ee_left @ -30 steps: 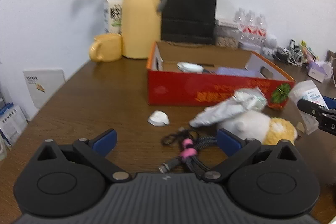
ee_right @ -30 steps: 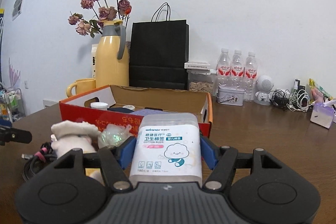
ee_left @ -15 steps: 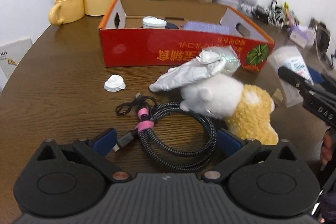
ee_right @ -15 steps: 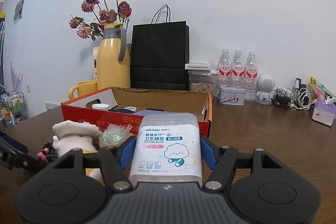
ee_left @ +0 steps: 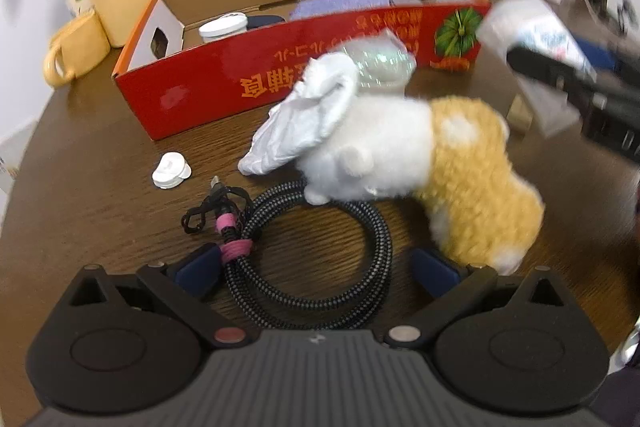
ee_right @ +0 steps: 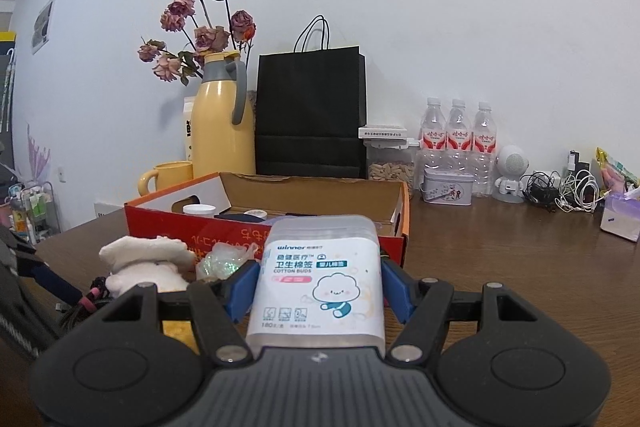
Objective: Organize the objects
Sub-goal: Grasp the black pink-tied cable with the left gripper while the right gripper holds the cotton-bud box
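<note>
Cotton-bud box sits clamped between the blue pads of the right gripper, held just in front of the red cardboard box on the brown table. The left gripper hangs tilted down with jaws apart and gripping nothing; the coiled braided cable (bound with a pink tie) lies on the table between its fingers. A white-and-tan plush toy lies just beyond the cable, touching the coil's far edge, with a crumpled white bag on it.

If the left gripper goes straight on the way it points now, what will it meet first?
Most likely the coiled black cable, lying on the table between the open left gripper fingers. Depth is hard to judge.
</note>
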Demonstrator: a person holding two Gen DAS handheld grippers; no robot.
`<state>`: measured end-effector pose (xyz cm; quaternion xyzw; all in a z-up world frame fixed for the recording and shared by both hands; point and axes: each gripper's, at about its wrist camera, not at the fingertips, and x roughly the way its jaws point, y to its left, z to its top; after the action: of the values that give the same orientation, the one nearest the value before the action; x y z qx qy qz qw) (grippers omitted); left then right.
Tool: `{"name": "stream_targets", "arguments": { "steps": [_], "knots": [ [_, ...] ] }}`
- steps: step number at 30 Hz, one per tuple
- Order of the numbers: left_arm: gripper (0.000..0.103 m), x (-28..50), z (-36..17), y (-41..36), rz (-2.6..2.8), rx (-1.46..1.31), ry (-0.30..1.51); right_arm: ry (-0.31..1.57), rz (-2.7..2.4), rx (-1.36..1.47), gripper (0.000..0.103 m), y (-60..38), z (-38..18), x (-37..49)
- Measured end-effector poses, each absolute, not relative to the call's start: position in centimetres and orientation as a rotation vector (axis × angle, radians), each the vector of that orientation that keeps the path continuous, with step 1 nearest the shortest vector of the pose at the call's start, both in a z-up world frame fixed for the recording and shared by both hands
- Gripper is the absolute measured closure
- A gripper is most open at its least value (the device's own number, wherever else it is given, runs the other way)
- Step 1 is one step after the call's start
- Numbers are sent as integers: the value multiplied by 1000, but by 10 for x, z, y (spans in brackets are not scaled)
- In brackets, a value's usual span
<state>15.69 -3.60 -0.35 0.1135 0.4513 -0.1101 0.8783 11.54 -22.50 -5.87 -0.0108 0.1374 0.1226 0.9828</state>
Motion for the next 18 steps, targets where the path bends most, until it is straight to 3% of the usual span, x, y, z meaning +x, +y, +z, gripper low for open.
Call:
{"name": "stream_targets", "arguments": {
  "steps": [18],
  "knots": [
    [0,168,-8,-15,-178,109,952,268,266,-15,38,-226,-59,114]
  ]
}}
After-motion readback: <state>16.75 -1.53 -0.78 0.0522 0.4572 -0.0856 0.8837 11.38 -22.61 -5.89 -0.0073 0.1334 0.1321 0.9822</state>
